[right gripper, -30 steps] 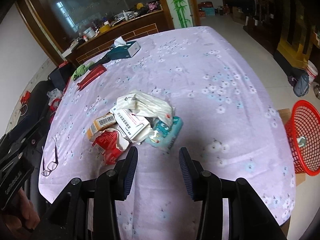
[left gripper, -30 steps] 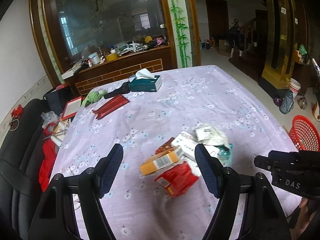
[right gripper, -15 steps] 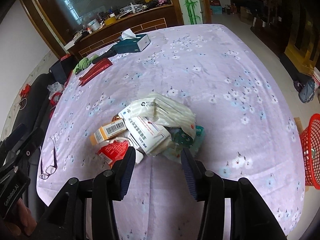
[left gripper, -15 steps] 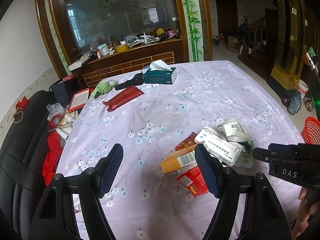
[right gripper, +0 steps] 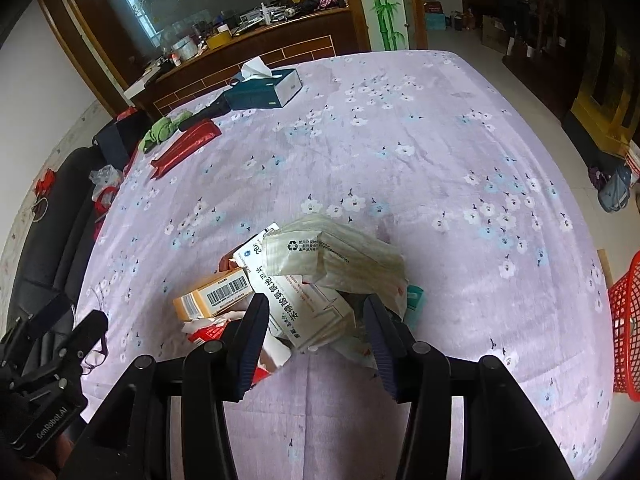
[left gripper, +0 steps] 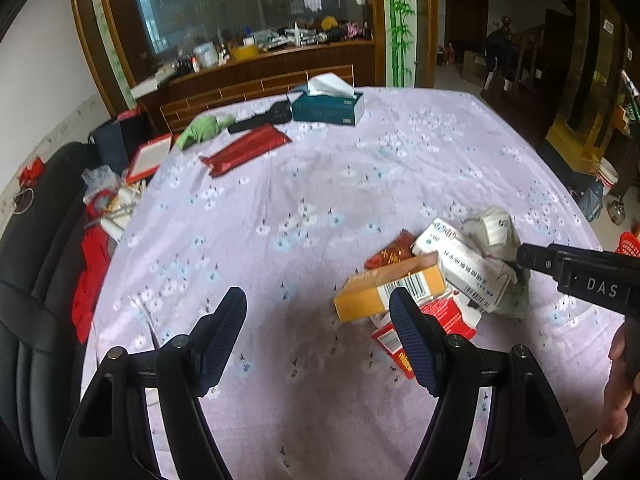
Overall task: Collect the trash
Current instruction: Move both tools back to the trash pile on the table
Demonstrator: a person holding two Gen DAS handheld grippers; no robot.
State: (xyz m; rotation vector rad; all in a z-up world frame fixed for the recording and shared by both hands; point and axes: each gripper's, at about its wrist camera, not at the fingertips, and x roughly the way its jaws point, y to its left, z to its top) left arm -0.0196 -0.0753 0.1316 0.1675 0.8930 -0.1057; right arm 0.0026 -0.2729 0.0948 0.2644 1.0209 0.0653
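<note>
While both tongs hang over the lilac flowered cloth (right gripper: pixel 460 168) that covers the surface, the trash sits in one heap near its front edge. In that heap an orange box (right gripper: pixel 212 294) with a barcode lies at the left, a white box (right gripper: pixel 304 308) printed with blue characters leans across it, and a crumpled pale bag (right gripper: pixel 340 256) with a recycling mark tops the pile. A torn red packet (left gripper: pixel 404 344) lies under the boxes at the front, and a teal wrapper (right gripper: pixel 414 300) peeks out at the right.

The right tongs (right gripper: pixel 316 332) are spread, with the white box and the bag's lower edge between the fingers; whether the pads touch them I cannot tell. The left tongs (left gripper: pixel 320 328) are also spread and grip nothing; they hang over bare cloth, and the right finger (left gripper: pixel 412 340) overlaps the orange box and red packet in view.

At the far end lie a tissue box (left gripper: pixel 328 106), a long red pack (left gripper: pixel 248 150) and a green cloth (left gripper: pixel 202 130). A red basket (right gripper: pixel 626 320) stands on the floor off the surface's right edge.
</note>
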